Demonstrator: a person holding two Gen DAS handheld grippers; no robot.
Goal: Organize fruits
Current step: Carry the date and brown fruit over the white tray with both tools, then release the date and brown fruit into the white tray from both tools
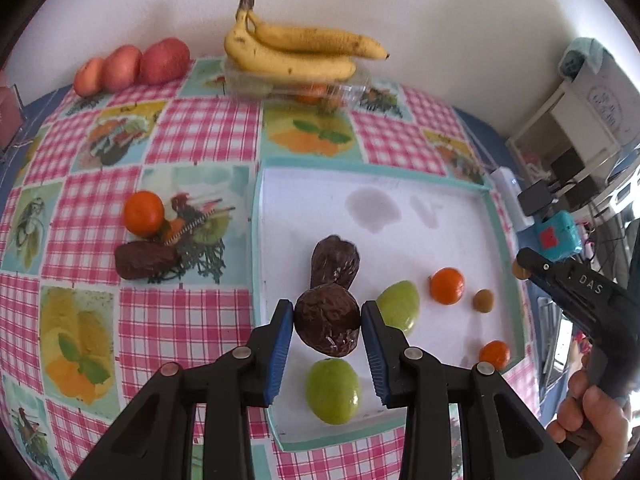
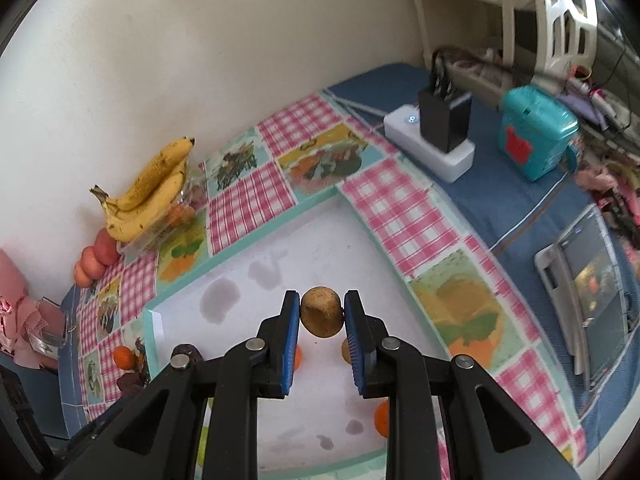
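- Left wrist view: left gripper [image 1: 328, 320] hanging over the white tray [image 1: 440, 200], jaws pinching a wrinkled dark brown fruit [image 1: 327, 322] from both sides, lifted clear of the tray floor.
- Lying beneath and around it in the tray: a second dark fruit [image 1: 335, 266] just behind, two green fruits [image 1: 334, 390] [image 1: 400, 305], two small oranges [image 1: 447, 285] [image 1: 495, 354] and a little brown fruit [image 1: 483, 301].
- Waiting out on the checked tablecloth [image 1: 200, 128]: another orange [image 1: 144, 213] touching a dark fruit [image 1: 146, 261]; bananas [image 1: 296, 54] resting on a clear container [image 1: 344, 92] by the wall, red apples [image 1: 132, 64] to their left.
- Right wrist view: right gripper [image 2: 322, 316] poised over the same tray [image 2: 320, 232], jaws pinching a small tan round fruit [image 2: 322, 312], squeezed about as tight as they go.
- Peeking out beneath: an orange [image 2: 298, 356] and a brown fruit [image 2: 346, 350] on the tray floor.
- Judging the step: carrying each fruit to its own kind. Worth lowering the dark one beside its twin, easing down until touching before letting go, avoiding a roll into the green ones.
- Worth keeping the tan one low over its brown match, and keeping both tools well apart.
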